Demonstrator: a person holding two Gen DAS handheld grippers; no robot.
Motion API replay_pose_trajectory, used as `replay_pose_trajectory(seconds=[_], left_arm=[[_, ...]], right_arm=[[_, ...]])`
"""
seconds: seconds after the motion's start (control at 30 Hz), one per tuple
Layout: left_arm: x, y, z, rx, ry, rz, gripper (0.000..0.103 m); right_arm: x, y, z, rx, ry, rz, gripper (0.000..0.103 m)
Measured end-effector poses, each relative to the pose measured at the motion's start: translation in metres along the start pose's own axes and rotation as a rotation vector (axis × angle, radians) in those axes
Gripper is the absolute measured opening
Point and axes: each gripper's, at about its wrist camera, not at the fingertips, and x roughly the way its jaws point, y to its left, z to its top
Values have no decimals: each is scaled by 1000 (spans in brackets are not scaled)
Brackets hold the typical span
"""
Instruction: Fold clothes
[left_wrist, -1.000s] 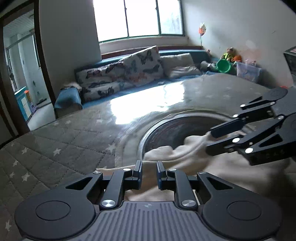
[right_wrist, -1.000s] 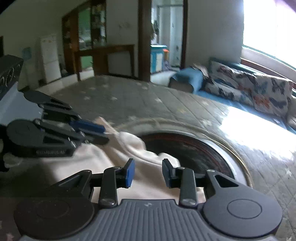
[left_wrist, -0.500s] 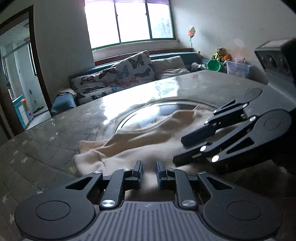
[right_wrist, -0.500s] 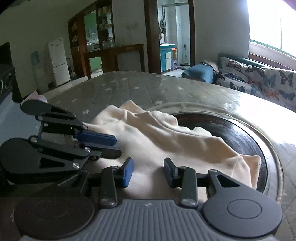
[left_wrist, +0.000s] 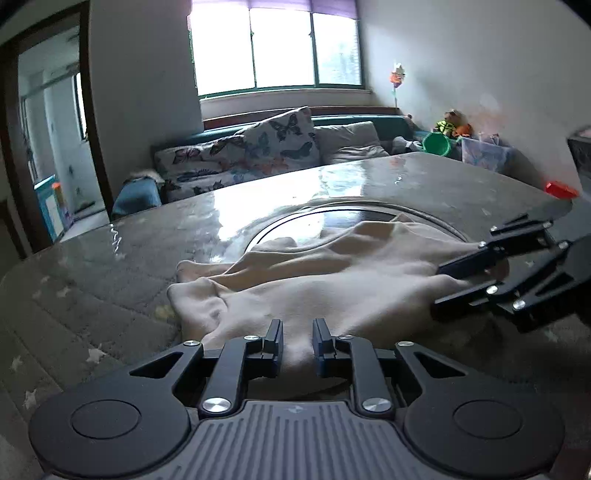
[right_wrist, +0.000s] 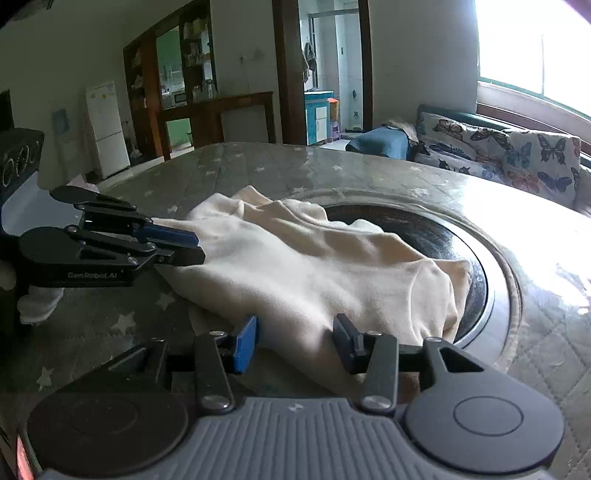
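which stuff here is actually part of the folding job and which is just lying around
Part of the job:
- cream garment
- left tool, cloth between its pads
- right tool, jaws opening, cloth between them
- table

Lying about:
- red item on the table
- butterfly cushions
- green bucket
- fridge

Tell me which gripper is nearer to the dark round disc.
Right. The right gripper, jaws opening around the cream garment, sits just before the disc; the left gripper grips the garment farther left, over the starred cover.
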Motion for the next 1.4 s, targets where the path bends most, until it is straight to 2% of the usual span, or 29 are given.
replay_pose_trajectory(seconds=[0.17, 0.23, 0.33, 0.53, 0.6, 0.73, 0.77, 0.97, 1.03, 1.13, 1.27, 1.3, 1.33, 1.4], left_arm=[[-17, 3, 1, 18, -22, 19, 20], [-13, 7, -5, 3, 7, 29, 20], [-8, 13, -11, -35, 30, 28, 20], [-25, 26, 7, -93, -26, 12, 22], [-21, 37, 9, -146, -18, 23, 22], [-4, 69, 2, -302, 59, 49, 24], [-3, 78, -1, -347, 65, 36, 24], [-15, 112, 3, -498, -27, -52, 23], [-15, 122, 4, -540, -38, -54, 23], [-6, 129, 3, -544, -7, -78, 22], [7, 120, 0, -482, 53, -103, 22], [10, 118, 0, -465, 63, -95, 20], [13, 117, 0, -456, 74, -88, 11], [13, 115, 1, -440, 67, -79, 7]], right_arm=[[-17, -3, 5, 7, -40, -14, 46], [-11, -9, 1, 19, -9, -34, 46], [-6, -18, -5, 69, 8, -13, 47], [-16, -18, 4, 69, -29, -4, 49], [-13, -18, 6, 67, -32, -14, 49], [-4, -22, 0, 87, -2, -3, 52], [-4, -22, -2, 88, 2, 0, 52], [-5, -22, -1, 86, 0, 1, 53], [-4, -21, -1, 85, 0, 1, 53], [-3, -20, -1, 84, 0, 1, 53], [-4, -20, -2, 83, 1, -2, 53], [-4, -19, -2, 81, 2, -2, 53], [-4, -19, -2, 79, 3, -3, 53], [-4, -19, -2, 75, 4, -5, 53]])
